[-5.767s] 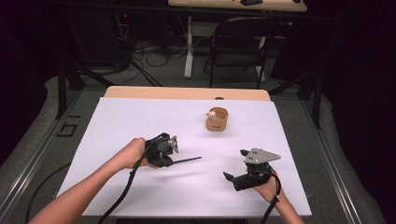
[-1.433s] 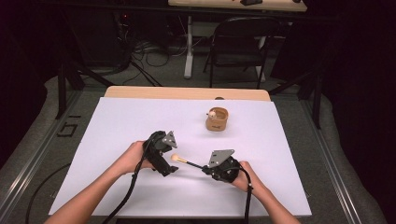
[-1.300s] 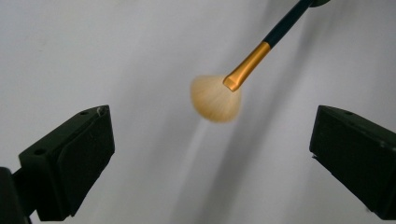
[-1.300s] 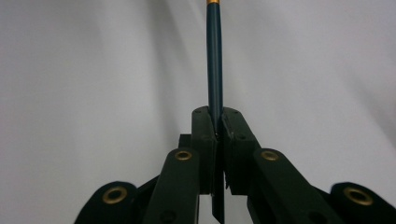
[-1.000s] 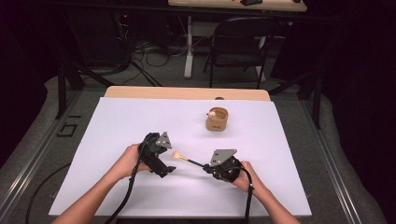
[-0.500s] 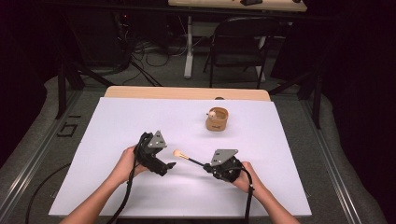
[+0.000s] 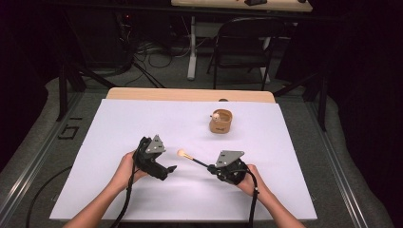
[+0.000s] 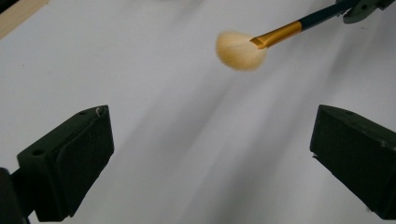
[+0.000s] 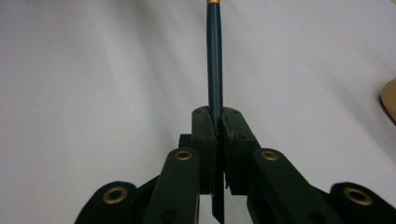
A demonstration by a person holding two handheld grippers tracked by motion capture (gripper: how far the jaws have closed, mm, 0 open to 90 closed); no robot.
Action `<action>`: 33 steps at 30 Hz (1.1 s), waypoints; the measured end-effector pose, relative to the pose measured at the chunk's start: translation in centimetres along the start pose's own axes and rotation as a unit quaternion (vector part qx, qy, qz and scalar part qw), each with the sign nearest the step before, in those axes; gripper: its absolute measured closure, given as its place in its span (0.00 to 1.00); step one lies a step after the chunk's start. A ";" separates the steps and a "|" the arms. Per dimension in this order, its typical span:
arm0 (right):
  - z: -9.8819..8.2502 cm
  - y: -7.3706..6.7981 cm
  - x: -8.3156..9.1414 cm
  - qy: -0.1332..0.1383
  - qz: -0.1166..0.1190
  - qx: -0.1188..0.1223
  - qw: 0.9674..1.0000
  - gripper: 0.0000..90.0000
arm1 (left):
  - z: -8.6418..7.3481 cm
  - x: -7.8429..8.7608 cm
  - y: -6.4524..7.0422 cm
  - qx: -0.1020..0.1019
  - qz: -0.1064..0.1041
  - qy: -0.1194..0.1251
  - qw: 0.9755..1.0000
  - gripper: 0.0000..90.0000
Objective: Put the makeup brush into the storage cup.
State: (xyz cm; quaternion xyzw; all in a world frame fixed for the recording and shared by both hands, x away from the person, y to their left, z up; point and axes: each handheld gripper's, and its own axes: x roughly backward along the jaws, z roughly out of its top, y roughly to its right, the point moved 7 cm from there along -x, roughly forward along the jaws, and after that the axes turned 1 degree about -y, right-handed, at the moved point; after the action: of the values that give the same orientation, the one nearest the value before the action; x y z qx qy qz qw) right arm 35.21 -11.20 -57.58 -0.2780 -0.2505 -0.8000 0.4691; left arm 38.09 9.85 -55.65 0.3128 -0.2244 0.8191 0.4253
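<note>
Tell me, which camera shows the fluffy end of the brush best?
The left gripper view: the brush is close there, its pale bristles and gold band plain. The high view shows it whole but tiny. The right gripper view shows its dark handle clamped in the right gripper.

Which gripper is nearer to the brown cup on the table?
Right. The right gripper is below the brown cup, almost straight under it; the left gripper is farther away, down to the left.

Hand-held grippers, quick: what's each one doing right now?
Left hand-held gripper: open, nothing between its jaws.
Right hand-held gripper: closed on the brush, clamping its dark handle.
</note>
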 end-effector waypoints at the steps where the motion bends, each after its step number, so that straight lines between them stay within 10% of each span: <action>1: 0.0 0.0 0.0 0.001 0.000 -0.001 1.000 0.95 | 0.0 0.0 0.0 0.003 -0.001 0.004 1.000 0.00; 9: 0.2 0.2 -0.1 0.011 -0.001 -0.012 1.000 0.95 | 0.0 -0.3 0.3 0.041 -0.033 0.014 0.998 0.00; 33: 1.6 -0.1 -0.5 0.045 -0.014 -0.037 0.998 0.95 | 0.5 -0.7 0.5 0.079 -0.021 0.047 0.996 0.00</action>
State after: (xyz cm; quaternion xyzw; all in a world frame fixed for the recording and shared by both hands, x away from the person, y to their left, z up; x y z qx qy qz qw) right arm 35.65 -9.81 -56.82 -0.2555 -0.2038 -0.8268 0.4578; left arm 38.14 8.88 -55.81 0.3117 -0.1319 0.8388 0.4264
